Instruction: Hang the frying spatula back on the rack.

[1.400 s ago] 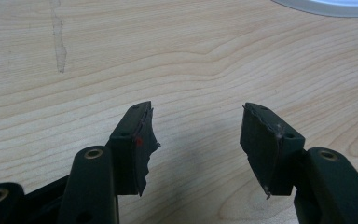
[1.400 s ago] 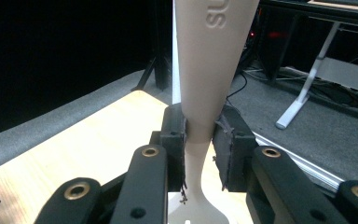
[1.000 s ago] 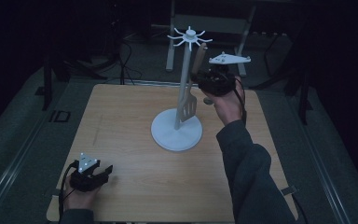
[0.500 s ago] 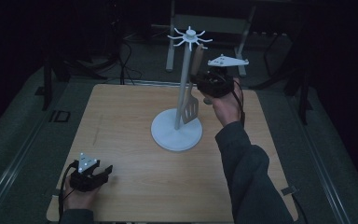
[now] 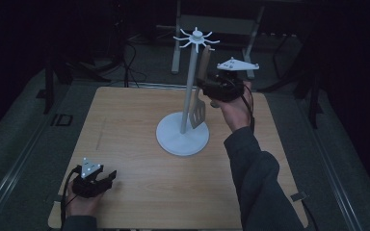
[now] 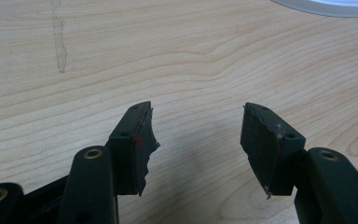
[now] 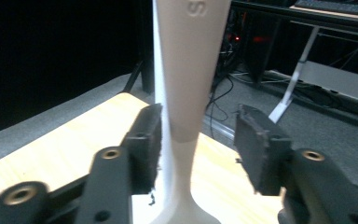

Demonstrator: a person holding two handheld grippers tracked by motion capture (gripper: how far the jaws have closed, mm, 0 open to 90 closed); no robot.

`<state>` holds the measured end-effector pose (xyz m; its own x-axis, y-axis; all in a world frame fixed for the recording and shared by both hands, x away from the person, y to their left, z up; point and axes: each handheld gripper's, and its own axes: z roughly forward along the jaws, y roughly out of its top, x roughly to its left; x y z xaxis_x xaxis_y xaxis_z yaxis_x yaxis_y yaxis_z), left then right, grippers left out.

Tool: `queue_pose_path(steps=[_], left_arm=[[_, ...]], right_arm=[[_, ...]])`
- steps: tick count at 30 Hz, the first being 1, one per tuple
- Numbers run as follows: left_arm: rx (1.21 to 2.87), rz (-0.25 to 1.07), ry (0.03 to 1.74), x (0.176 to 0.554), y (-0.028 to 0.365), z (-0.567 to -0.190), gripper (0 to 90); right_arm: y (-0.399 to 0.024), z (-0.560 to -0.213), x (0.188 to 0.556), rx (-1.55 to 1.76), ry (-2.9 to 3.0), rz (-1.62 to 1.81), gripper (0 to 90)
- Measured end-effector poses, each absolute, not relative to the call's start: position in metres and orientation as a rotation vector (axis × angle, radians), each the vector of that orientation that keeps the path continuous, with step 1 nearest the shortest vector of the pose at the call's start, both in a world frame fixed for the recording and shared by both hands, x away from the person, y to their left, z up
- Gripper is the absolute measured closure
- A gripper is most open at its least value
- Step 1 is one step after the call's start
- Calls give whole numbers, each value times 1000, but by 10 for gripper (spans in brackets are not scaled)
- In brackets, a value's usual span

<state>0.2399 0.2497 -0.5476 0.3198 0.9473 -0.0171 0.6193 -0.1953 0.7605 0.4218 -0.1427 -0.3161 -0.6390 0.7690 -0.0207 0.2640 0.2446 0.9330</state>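
While the spatula [image 5: 200, 94] hangs, seemingly hooked, on the white stand [image 5: 185, 130], the right gripper [image 7: 198, 135] jaws have just been opened around its handle; the left gripper [image 6: 196, 135] is rested on the near-left counter [image 5: 139, 144], jaws apart.

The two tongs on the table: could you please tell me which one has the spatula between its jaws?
The right tongs, raised beside the white stand, have the spatula between jaws that have just been opening. The left tongs rest empty on the table.

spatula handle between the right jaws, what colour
Pale beige spatula handle, clearest in the right gripper view.
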Motion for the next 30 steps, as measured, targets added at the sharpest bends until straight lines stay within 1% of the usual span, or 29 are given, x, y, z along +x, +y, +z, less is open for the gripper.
queue_pose_path(steps=[7,12,17,23,30], left_arm=[[1911,620,1382,240,250,-548,437],[1911,630,1380,240,249,-548,420],[1911,632,1381,240,249,-548,417],[1912,648,1377,240,249,-549,385],[1912,652,1378,240,249,-549,383]], right_arm=[[-143,-317,421,935,2022,1346,318],[-142,-316,419,924,2027,1343,235],[-142,-315,417,921,2031,1335,206],[-144,-314,415,925,2044,1348,197],[-150,-316,409,929,2050,1354,191]])
